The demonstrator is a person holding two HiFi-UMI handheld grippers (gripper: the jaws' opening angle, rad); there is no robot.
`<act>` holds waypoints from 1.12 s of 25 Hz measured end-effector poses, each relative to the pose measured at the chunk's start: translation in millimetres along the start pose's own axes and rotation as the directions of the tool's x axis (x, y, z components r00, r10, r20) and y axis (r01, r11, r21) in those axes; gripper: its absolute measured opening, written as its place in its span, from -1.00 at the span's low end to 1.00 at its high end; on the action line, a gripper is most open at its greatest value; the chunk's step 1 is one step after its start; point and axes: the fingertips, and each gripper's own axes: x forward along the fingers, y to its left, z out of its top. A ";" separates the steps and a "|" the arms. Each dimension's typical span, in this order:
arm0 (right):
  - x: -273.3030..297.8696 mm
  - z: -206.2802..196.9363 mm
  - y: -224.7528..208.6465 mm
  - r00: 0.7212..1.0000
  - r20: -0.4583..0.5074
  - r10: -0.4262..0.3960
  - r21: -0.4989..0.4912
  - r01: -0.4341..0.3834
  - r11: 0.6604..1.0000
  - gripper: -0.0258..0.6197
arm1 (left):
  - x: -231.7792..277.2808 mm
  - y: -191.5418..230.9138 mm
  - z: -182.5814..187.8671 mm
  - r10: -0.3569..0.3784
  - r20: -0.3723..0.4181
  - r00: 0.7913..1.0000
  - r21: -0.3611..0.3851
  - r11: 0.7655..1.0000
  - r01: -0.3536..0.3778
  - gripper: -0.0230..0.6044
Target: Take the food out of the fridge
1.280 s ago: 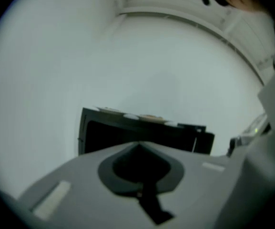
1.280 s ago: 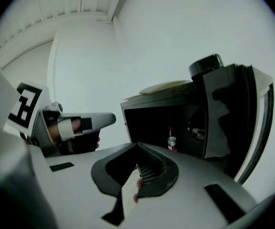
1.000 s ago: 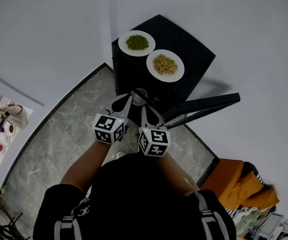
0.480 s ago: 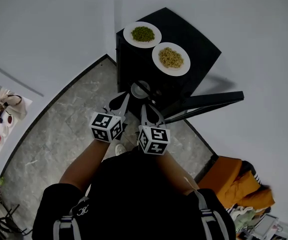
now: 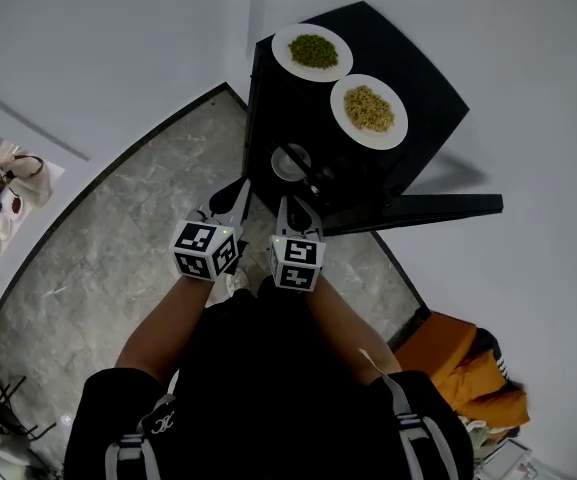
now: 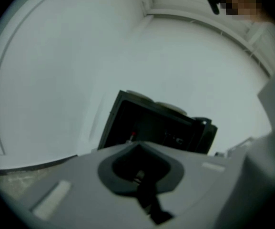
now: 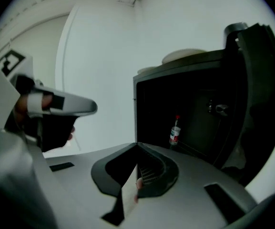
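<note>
A small black fridge (image 5: pixel 368 168) stands in a corner with its door (image 5: pixel 418 211) swung open to the right. On its top sit a plate of green food (image 5: pixel 313 51) and a plate of yellowish food (image 5: pixel 369 110). Inside, a white bowl (image 5: pixel 290 163) rests on a shelf. A small red-capped bottle (image 7: pixel 175 131) stands deeper in. My left gripper (image 5: pixel 240 194) and right gripper (image 5: pixel 286 208) are side by side just in front of the opening, both shut and empty. The left gripper view shows the fridge (image 6: pixel 151 123) ahead of the shut left gripper (image 6: pixel 137 146).
White walls close in behind and to the right of the fridge. A grey marble floor (image 5: pixel 118 258) stretches to the left. An orange bundle of cloth (image 5: pixel 468 368) lies on the floor at the lower right. My left gripper (image 7: pixel 56 104) shows at the left of the right gripper view.
Both grippers have sunk lower in front of the open fridge. The view has shifted, so the fridge sits further right and the bowl inside shows more fully.
</note>
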 end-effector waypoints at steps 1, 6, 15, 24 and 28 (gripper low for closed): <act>12.7 -8.8 1.5 1.000 -0.025 -0.011 -0.059 0.009 0.998 -0.93 | -3.7 5.9 -2.4 0.017 0.000 1.000 -0.005 1.000 -0.017 -0.92; 93.3 -71.3 -0.6 0.976 -0.178 -0.121 -0.374 0.047 0.926 -0.92 | -28.4 47.2 -29.0 0.129 -0.039 0.991 -0.064 0.989 -0.131 -0.92; 222.2 -200.3 -35.7 0.841 -0.463 -0.279 -0.656 -0.113 0.746 -0.40 | -52.4 99.9 -94.3 0.285 -0.159 0.945 -0.229 0.921 -0.316 -0.92; 317.9 -284.7 -75.7 0.757 -0.506 -0.414 -0.757 -0.159 0.634 -0.27 | -63.3 143.5 -176.8 0.364 -0.232 0.902 -0.343 0.837 -0.425 -0.92; 341.8 -299.0 -91.1 0.732 -0.494 -0.469 -0.787 -0.146 0.600 -0.27 | -67.8 154.0 -207.1 0.365 -0.273 0.890 -0.375 0.811 -0.448 -0.92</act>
